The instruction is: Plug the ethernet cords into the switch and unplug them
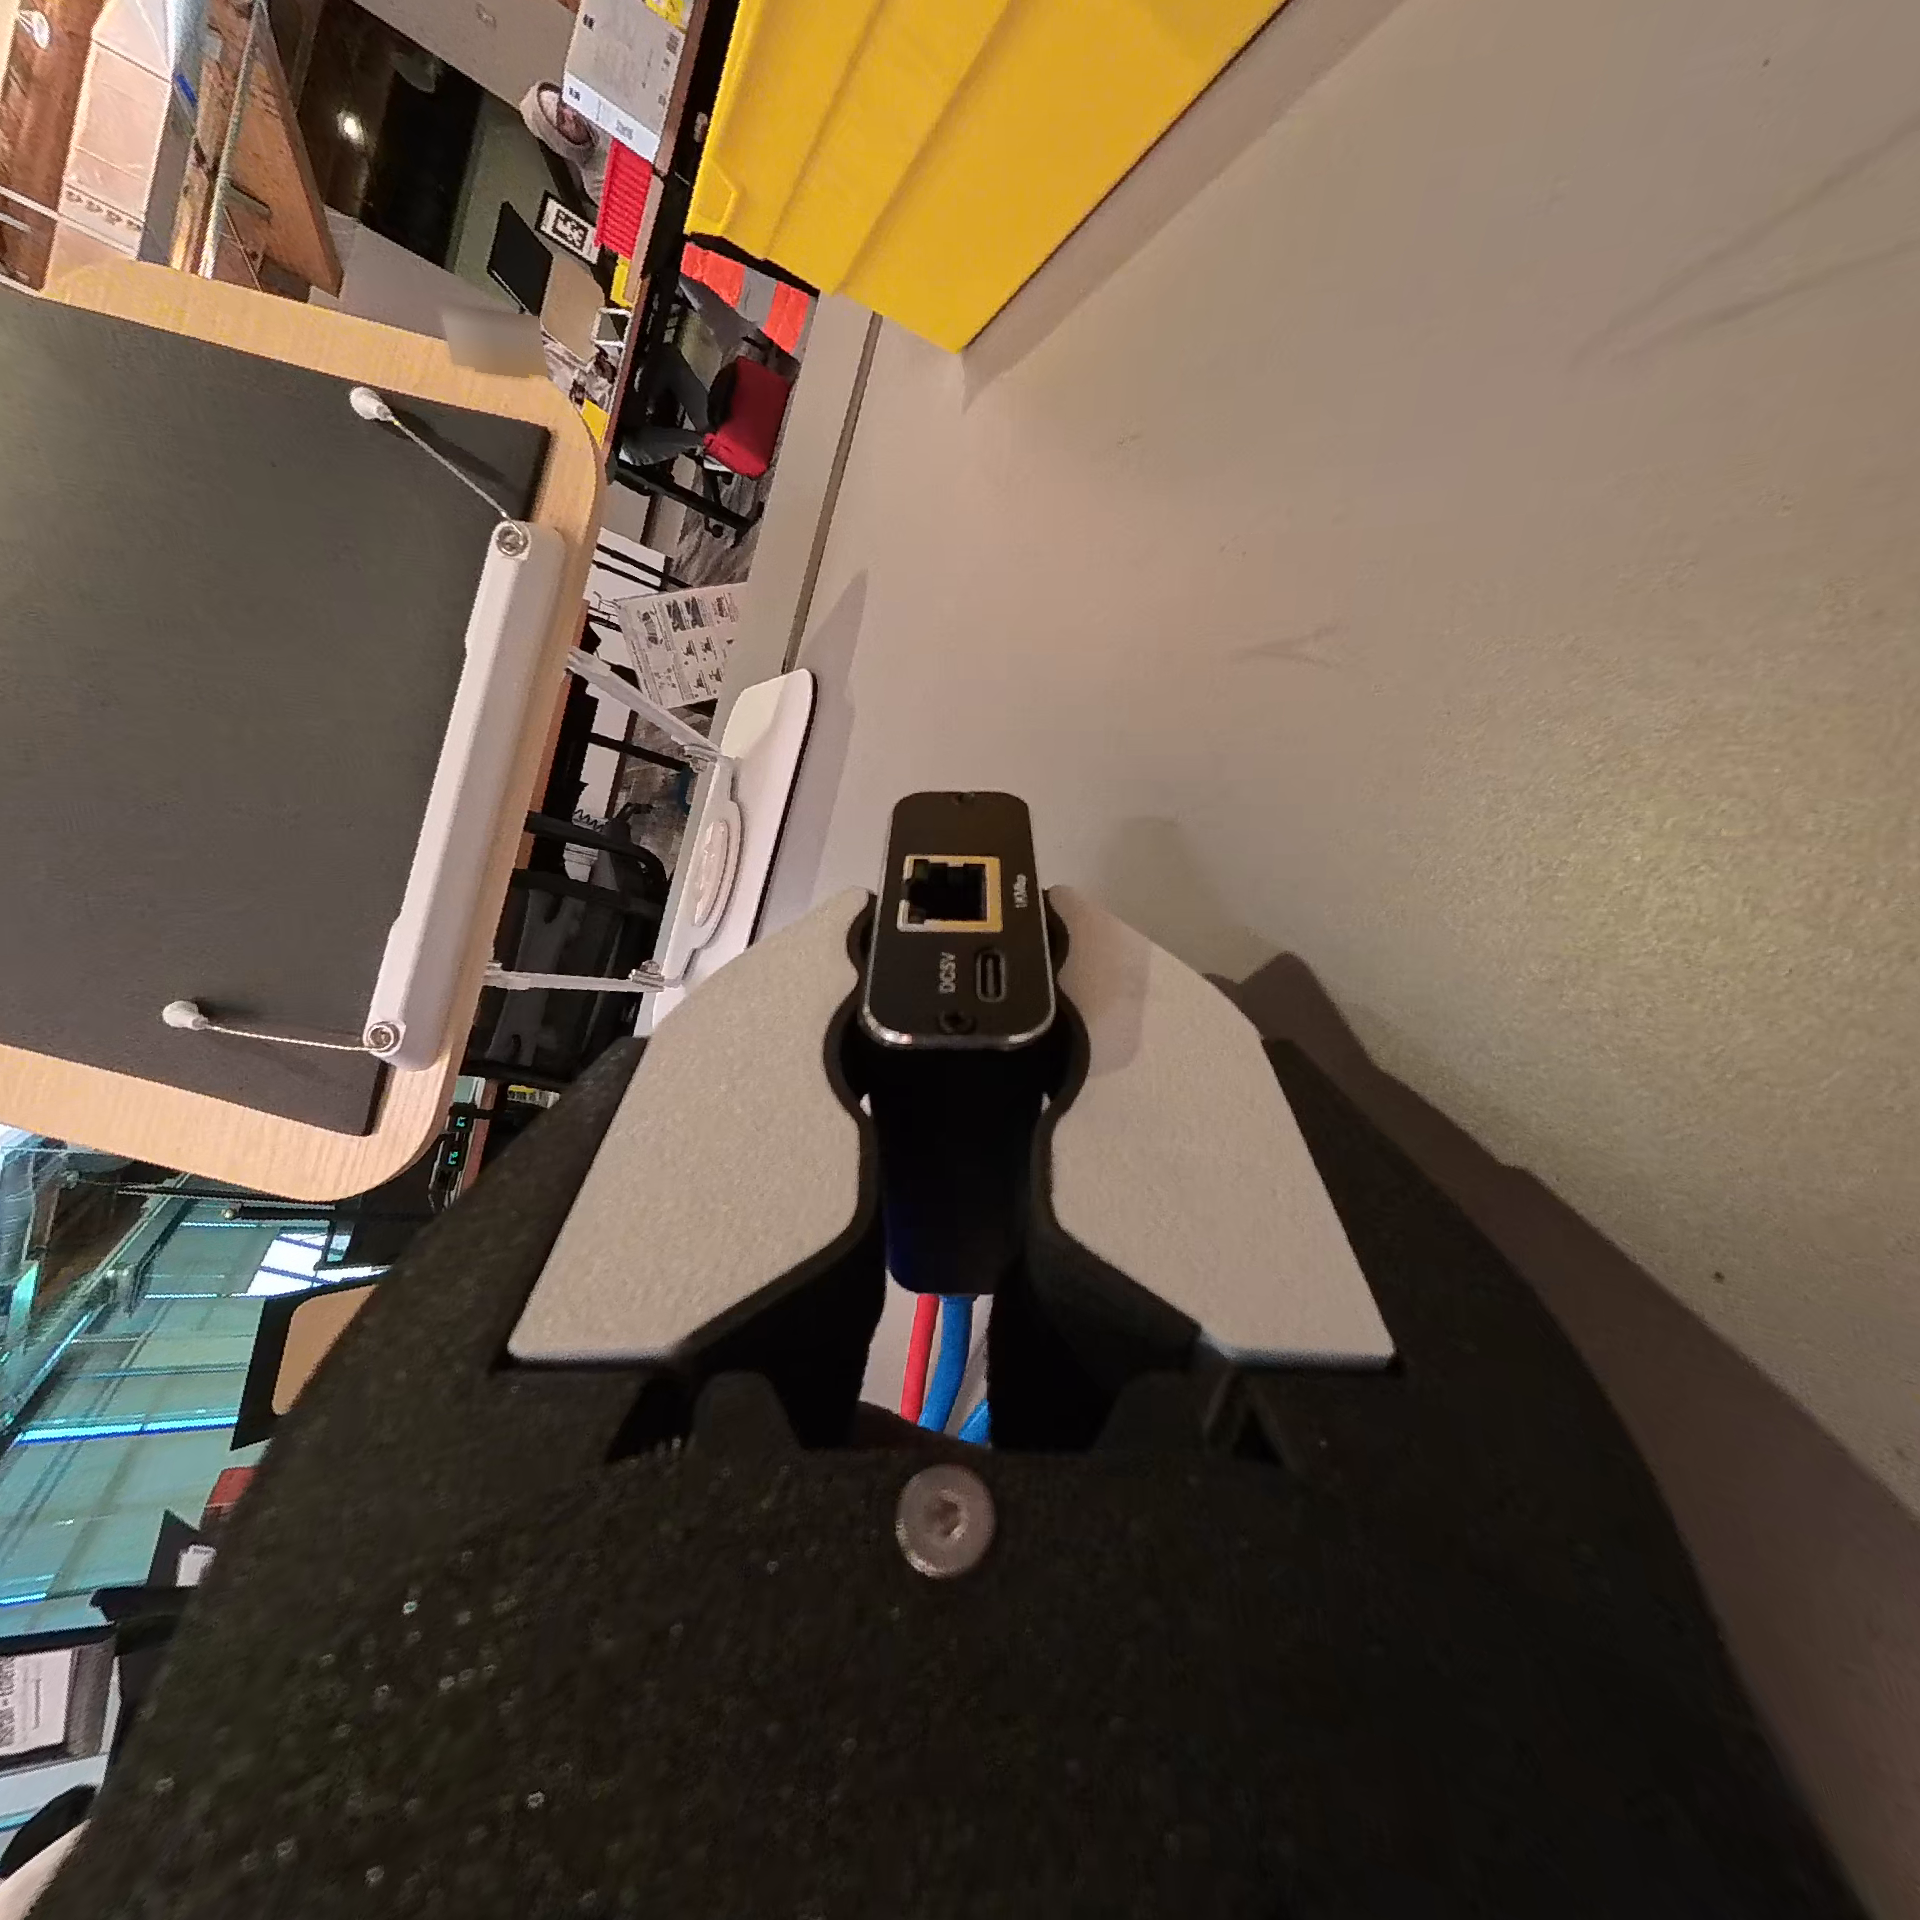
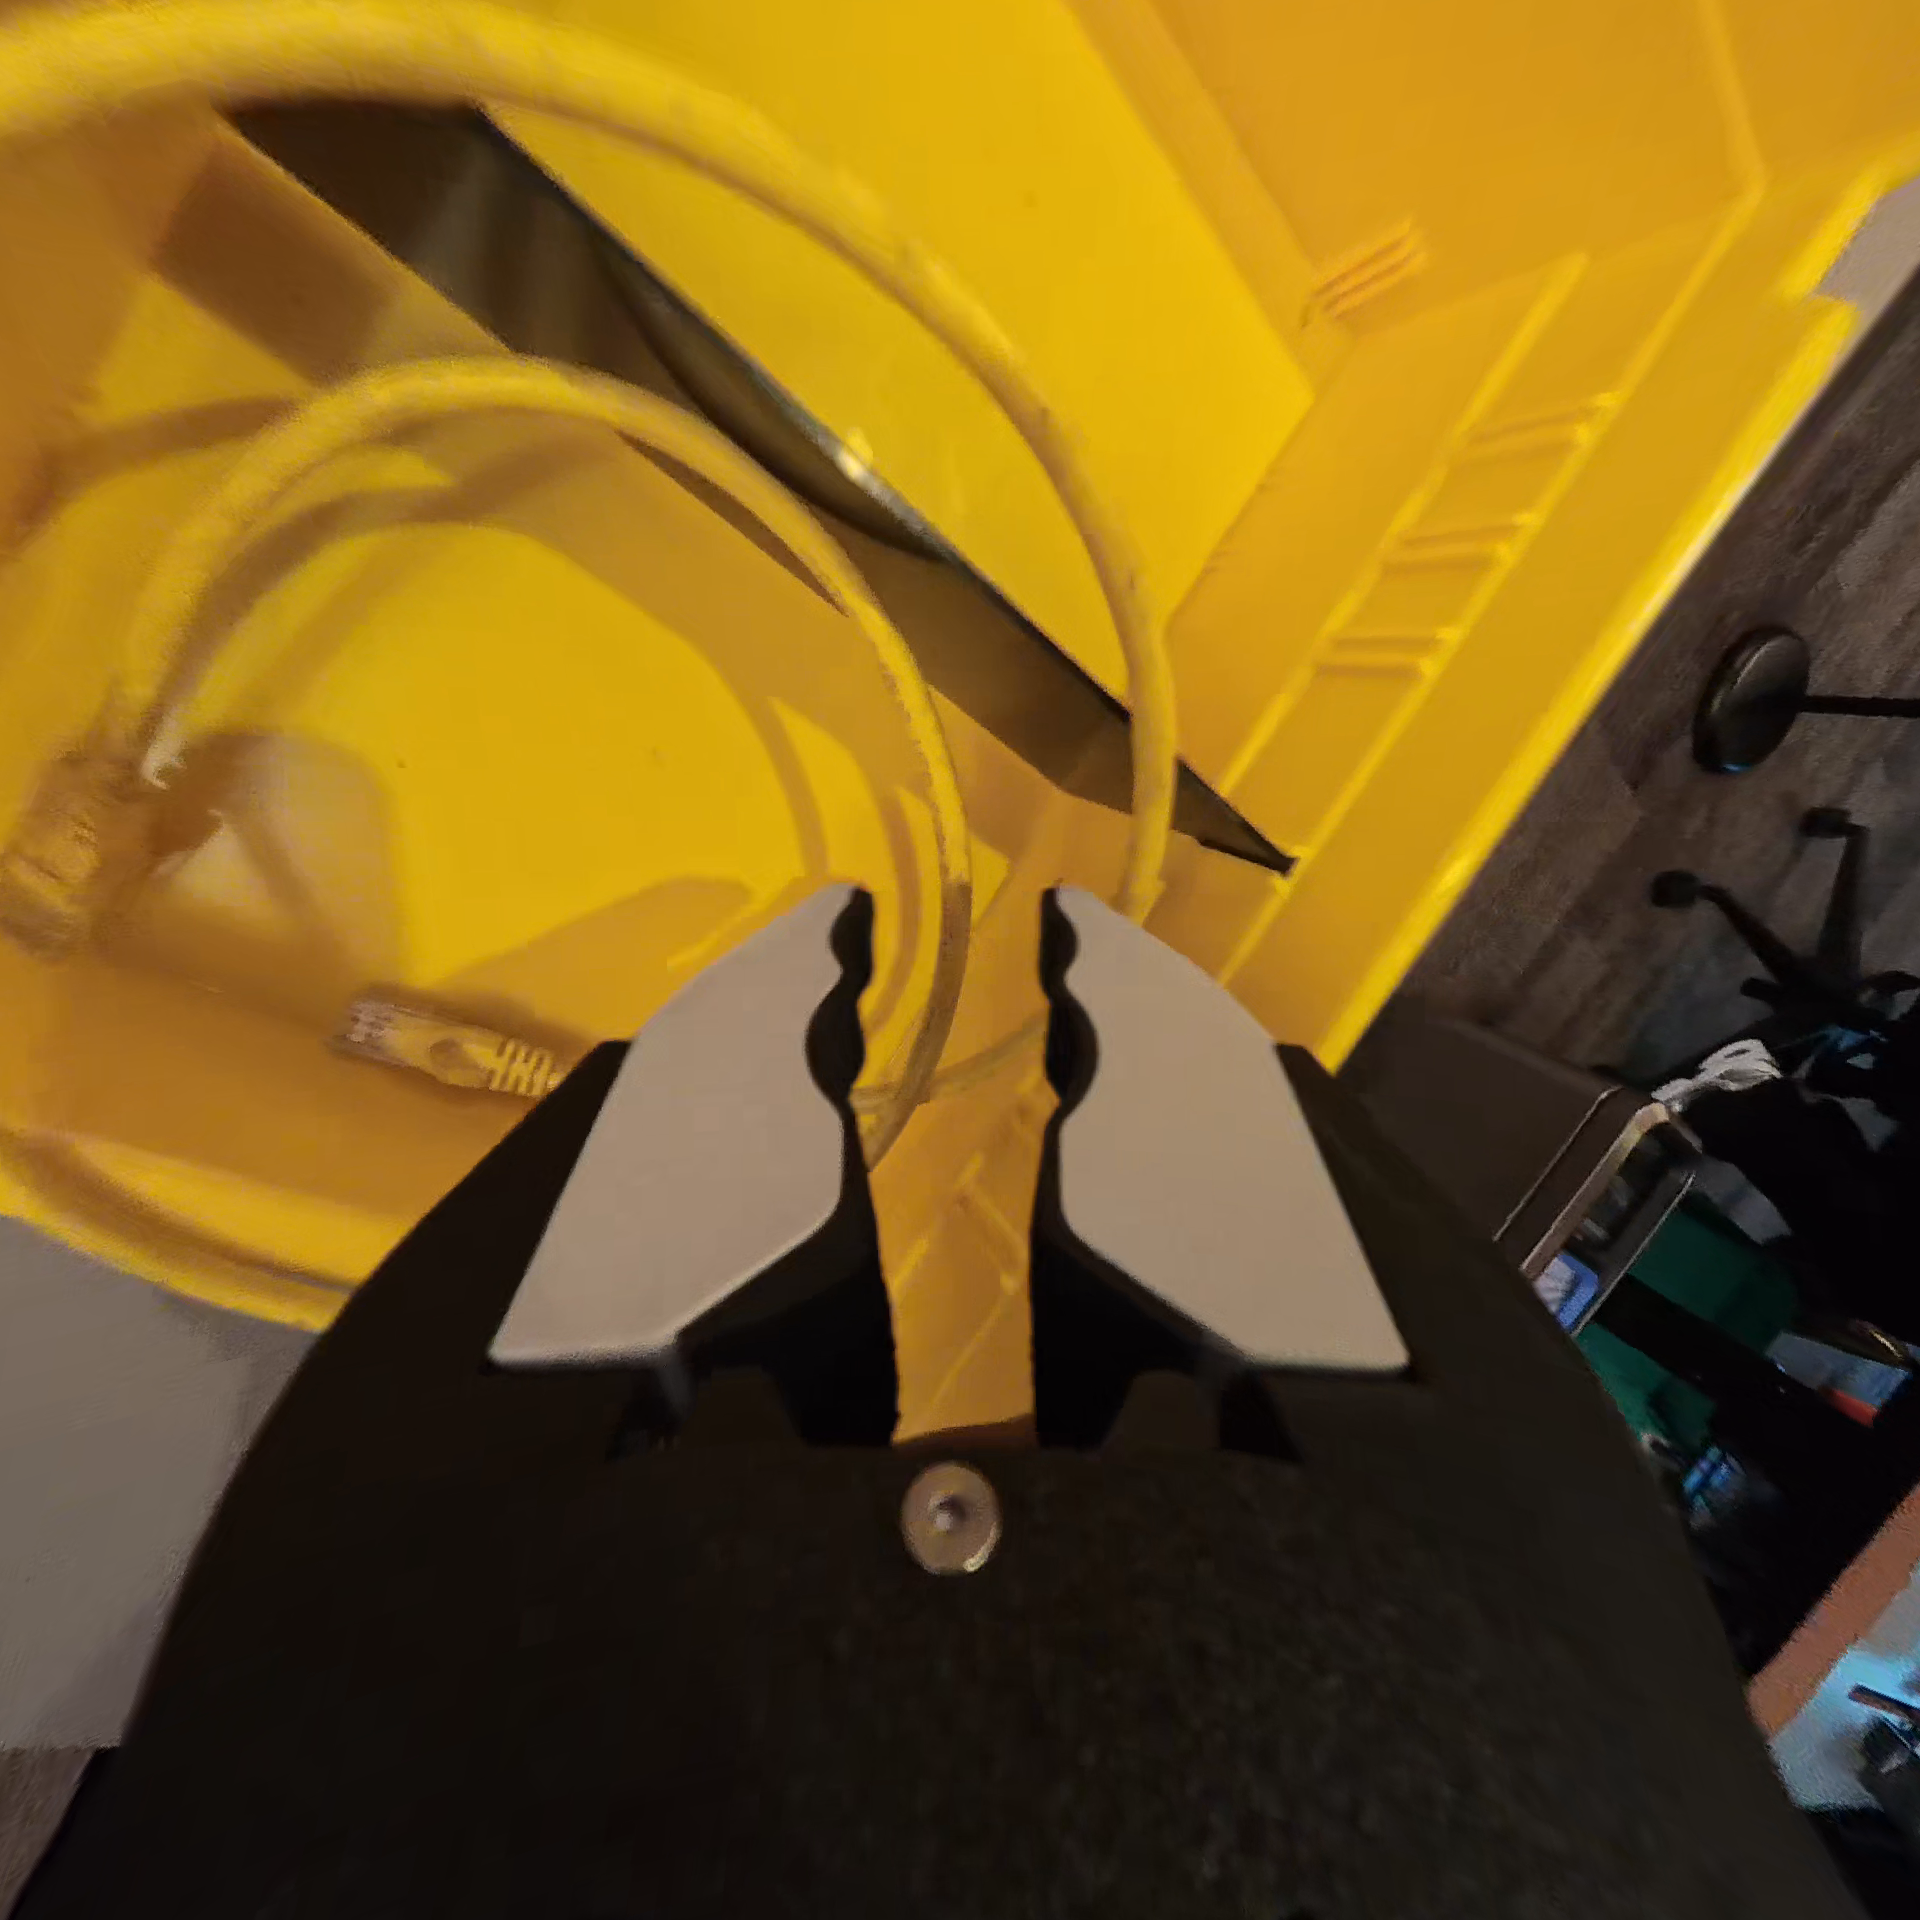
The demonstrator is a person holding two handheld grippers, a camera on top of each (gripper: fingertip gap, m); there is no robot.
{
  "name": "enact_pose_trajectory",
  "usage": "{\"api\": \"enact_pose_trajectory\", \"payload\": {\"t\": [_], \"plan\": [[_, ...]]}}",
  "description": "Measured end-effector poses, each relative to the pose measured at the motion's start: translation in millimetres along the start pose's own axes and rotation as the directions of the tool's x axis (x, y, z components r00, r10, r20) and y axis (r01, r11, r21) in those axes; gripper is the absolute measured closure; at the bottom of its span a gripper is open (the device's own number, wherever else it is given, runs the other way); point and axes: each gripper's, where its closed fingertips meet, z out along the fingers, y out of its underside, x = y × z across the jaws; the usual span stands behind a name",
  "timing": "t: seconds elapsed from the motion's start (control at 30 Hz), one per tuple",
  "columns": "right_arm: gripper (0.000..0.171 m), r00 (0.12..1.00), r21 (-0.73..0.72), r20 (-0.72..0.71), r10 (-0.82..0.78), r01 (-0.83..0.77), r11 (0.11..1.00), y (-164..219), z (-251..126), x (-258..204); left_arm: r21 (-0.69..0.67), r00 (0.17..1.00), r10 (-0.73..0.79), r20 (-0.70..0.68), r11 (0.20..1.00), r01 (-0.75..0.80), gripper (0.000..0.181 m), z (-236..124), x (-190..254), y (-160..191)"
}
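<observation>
My left gripper (image 1: 956,904) is shut on a small black switch (image 1: 958,925), held on end above the grey table. The switch's end face shows an empty ethernet port and a small oval port. Red and blue cords (image 1: 940,1351) run down behind the switch between the fingers. My right gripper (image 2: 956,904) is open and empty over a yellow bin (image 2: 1039,260). Yellow ethernet cords (image 2: 914,717) lie coiled in the bin, with one plug (image 2: 436,1044) left of my fingers and another plug (image 2: 62,842) at the far left. One cord loop passes between my open fingers, untouched.
A flat black device (image 2: 665,384) lies in the bin under the cords. The yellow bin also shows at the top of the left wrist view (image 1: 935,156). A wooden desk with a dark mat (image 1: 208,675) stands to the left. A chair base (image 2: 1766,935) is on the floor at right. The grippers' ends are close to 35 cm from one another. My left tips are about 30 cm from the plug (image 2: 436,1044), my right tips only 9 cm.
</observation>
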Motion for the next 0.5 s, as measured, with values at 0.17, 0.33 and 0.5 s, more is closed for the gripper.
{"api": "enact_pose_trajectory", "payload": {"t": [0.17, 0.33, 0.5], "plan": [[0.117, 0.993, 0.078, -0.118, -0.015, 0.024, 0.997, -17, -6, 21, -0.002, 1.0, 0.006, -0.003, 1.0, -0.006, 0.155, 0, 1, 0], [0.142, 0.968, 0.009, -0.216, -0.124, 0.129, 0.992, -15, 8, 24, -0.001, 1.0, 0.003, -0.002, 1.0, -0.003, 0.155, 0, 0, 0], [0.158, 0.967, 0.009, -0.179, -0.184, 0.188, 0.982, -8, -7, 15, -0.001, 1.0, 0.007, -0.002, 1.0, -0.007, 0.155, 0, 0, 0]]}}
